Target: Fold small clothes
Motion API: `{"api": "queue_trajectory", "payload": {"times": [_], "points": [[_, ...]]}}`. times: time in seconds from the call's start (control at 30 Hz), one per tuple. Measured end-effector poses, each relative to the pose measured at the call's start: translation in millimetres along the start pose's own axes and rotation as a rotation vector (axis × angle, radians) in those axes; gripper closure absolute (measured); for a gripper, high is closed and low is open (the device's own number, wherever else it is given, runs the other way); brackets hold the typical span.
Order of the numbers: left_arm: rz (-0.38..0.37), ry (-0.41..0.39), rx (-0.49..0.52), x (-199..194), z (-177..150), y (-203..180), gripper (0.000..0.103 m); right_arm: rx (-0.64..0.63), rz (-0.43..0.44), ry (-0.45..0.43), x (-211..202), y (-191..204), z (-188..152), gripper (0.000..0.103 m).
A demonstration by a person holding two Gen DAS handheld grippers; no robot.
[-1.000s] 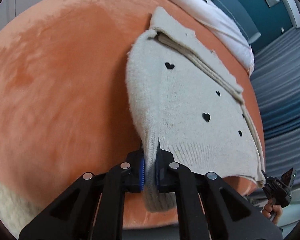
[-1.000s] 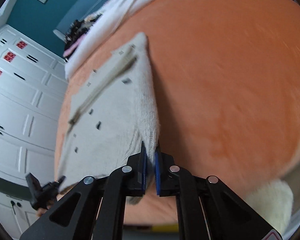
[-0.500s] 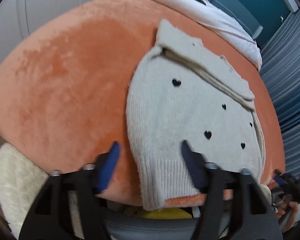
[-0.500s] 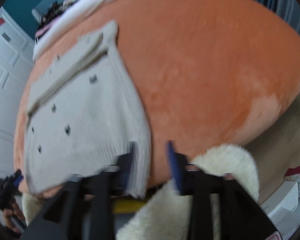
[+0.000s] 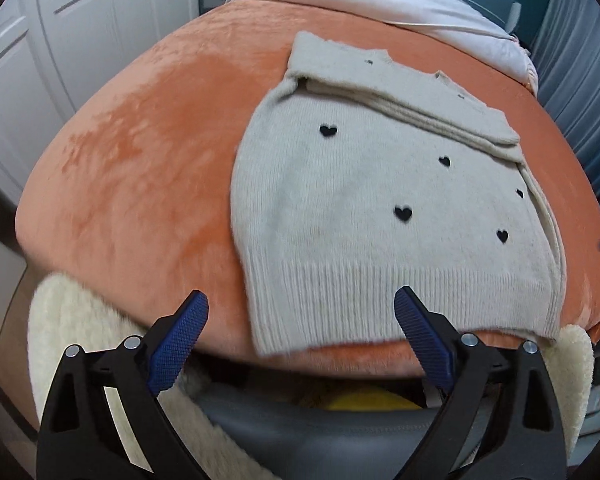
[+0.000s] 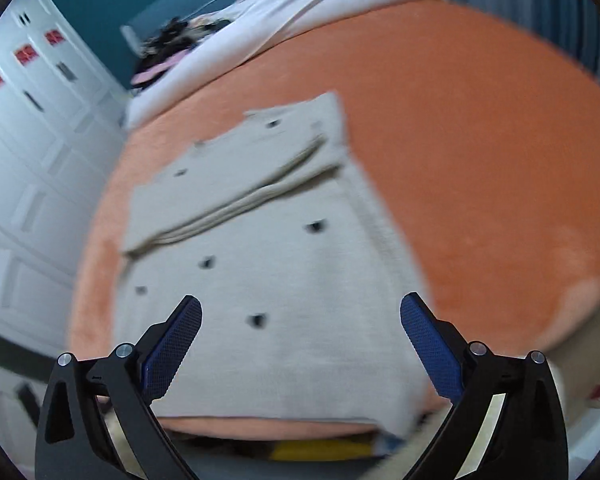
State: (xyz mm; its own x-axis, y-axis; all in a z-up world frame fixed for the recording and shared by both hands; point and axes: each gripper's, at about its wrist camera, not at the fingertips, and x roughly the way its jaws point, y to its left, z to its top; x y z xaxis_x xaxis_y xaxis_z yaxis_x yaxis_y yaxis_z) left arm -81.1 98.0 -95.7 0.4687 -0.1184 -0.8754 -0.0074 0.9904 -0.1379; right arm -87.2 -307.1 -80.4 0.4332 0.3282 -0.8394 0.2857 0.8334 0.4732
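1. Lying flat on the orange blanket (image 5: 132, 184), the sweater (image 5: 360, 208) has its sleeves folded across the top, so the body makes a tidy rectangle ready for another fold.
2. Its ribbed hem (image 5: 380, 292) sits at the near edge of the blanket, one corner drooping slightly over, within easy reach of both grippers.
3. The left gripper (image 5: 300, 332) hangs released, jaws spread wide and holding nothing, just short of the hem's left corner.
4. The right gripper (image 6: 300, 332) is likewise spread and empty, above the hem's right part; that view is blurred.
5. Judging by this, the next move likely calls for lifting the hem toward the sleeves.
6. A white fleece (image 5: 80, 320) lies below the blanket edge.
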Motion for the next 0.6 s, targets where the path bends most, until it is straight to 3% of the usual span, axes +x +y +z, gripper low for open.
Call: {"api": "queue_trajectory", "payload": {"times": [0.03, 0.07, 0.13, 0.2, 0.27, 0.3, 0.33, 0.4, 0.43, 0.53, 0.6], "points": [[-0.021, 0.001, -0.006, -1.8, -6.2, 0.4, 0.011, 0.057, -0.034, 0.065, 18.0, -6.3, -0.2, 0.006], [-0.035, -0.011, -0.014, -4.2, -9.6, 2.3, 0.011, 0.087, -0.069, 0.074, 28.1, -12.1, -2.0, 0.008], [-0.045, -0.019, -0.040, -6.1, -9.8, 9.7, 0.011, 0.059, -0.149, -0.002, 29.3, -8.6, 6.5, 0.013], [-0.026, -0.007, -0.049, -4.3, -7.9, 13.0, 0.011, 0.027, -0.198, -0.147, 8.9, 5.3, 21.0, 0.013], [0.037, 0.011, -0.028, -2.1, -5.3, 11.1, 0.011, -0.017, -0.237, -0.348, -24.5, 19.0, 28.6, 0.012], [0.049, 0.019, -0.010, -1.8, -4.0, 8.6, 0.010, -0.053, -0.285, -0.478, -43.0, 24.1, 26.9, 0.005], [0.045, 0.030, 0.018, -1.1, -2.3, 4.8, 0.005, -0.076, -0.339, -0.601, -55.7, 27.6, 22.9, 0.005], [0.017, 0.027, 0.052, -2.4, -2.9, -0.9, 0.005, -0.078, -0.434, -0.780, -66.1, 23.2, 16.7, 0.005], [0.010, 0.014, 0.063, -4.2, -3.4, -3.5, 0.005, -0.040, -0.461, -0.801, -66.3, 15.2, 19.3, 0.005], [-0.020, 0.002, 0.090, -3.8, -0.7, -9.5, 0.005, 0.039, -0.431, -0.638, -50.3, 0.4, 51.3, 0.005], [-0.017, -0.009, 0.091, 0.2, 6.5, -10.9, 0.005, 0.016, -0.439, -0.619, -42.7, -0.3, 60.8, 0.005]]}}
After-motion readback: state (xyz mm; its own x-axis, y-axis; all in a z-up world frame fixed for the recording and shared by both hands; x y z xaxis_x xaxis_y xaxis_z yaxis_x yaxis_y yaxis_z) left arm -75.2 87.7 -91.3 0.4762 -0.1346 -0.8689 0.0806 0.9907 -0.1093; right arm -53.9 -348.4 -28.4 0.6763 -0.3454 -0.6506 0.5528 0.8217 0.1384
